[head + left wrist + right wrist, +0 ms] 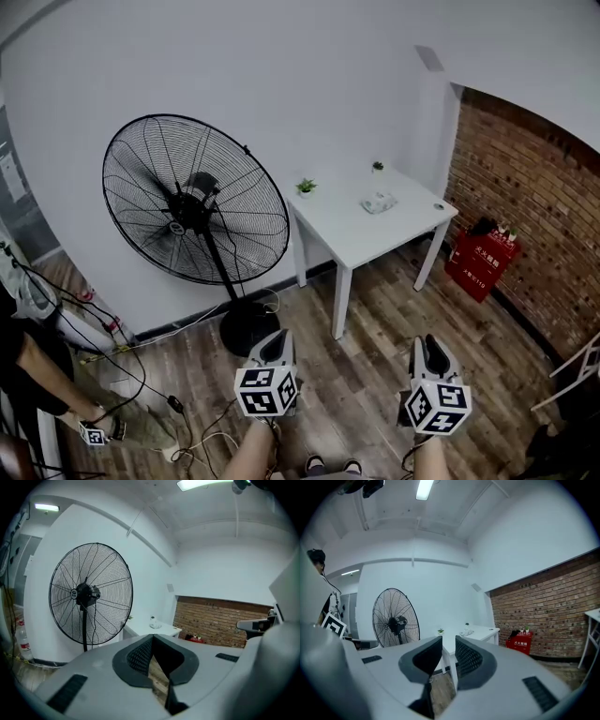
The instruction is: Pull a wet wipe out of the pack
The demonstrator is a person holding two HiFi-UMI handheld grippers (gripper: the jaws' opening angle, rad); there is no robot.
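Head view puts the wet wipe pack (379, 202) near the back edge of the desk (361, 242), well apart from both grippers. They hang low, seemingly because the approach has not begun. The left gripper (275, 341) has its jaws together on nothing, and the right gripper (429, 343) has its jaws apart, empty.

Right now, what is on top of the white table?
On the table: a wipe pack, two small potted plants, and a small dark item. Nothing hides the tabletop.
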